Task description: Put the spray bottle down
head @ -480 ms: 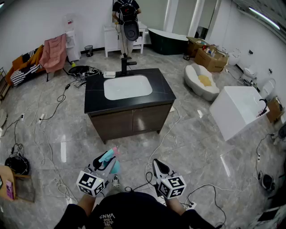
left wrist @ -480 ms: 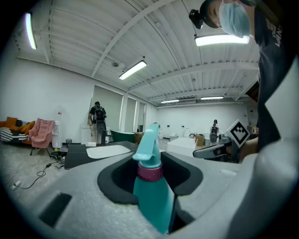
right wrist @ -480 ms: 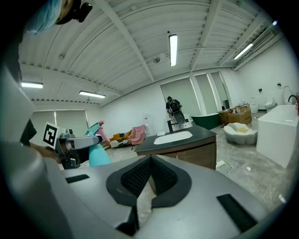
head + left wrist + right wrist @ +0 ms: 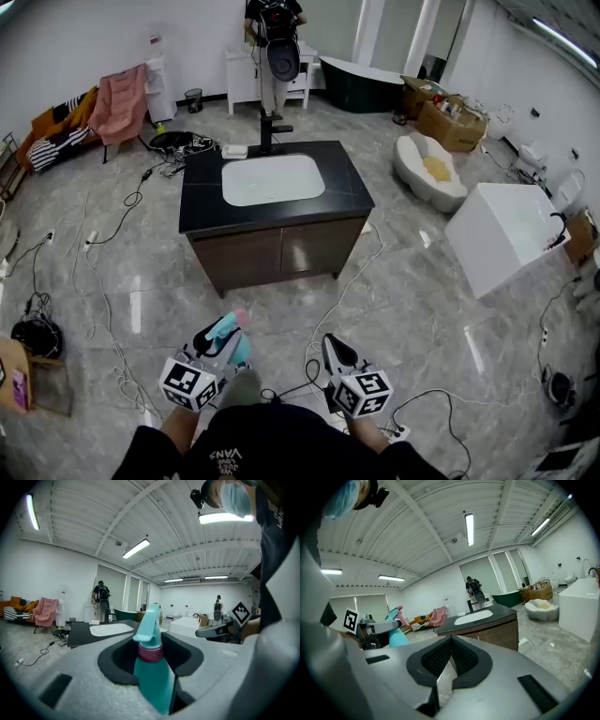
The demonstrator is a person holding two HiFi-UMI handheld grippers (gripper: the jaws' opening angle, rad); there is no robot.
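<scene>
A teal spray bottle (image 4: 228, 335) with a pink nozzle tip sits upright in my left gripper (image 4: 217, 339), low in the head view over the grey floor. In the left gripper view the bottle (image 4: 152, 667) fills the gap and the jaws of the left gripper (image 4: 152, 654) are shut on its body below the magenta collar. My right gripper (image 4: 331, 344) hangs beside it to the right, jaws together with nothing in them; its pads meet at the right gripper (image 4: 449, 643). The right gripper view also catches the bottle (image 4: 397, 634) off to the left. A black-topped vanity (image 4: 202, 211) with a white sink (image 4: 272, 178) stands ahead.
Cables (image 4: 352, 281) trail over the tiled floor around the vanity. A white tub (image 4: 506, 234) stands at the right, a round white basin (image 4: 431, 169) beyond it. A person (image 4: 277, 37) stands behind the vanity's black faucet (image 4: 267, 131). A pink-draped chair (image 4: 122, 103) is at the back left.
The view has shifted only slightly. Both grippers keep the same pose, the left still holding the bottle.
</scene>
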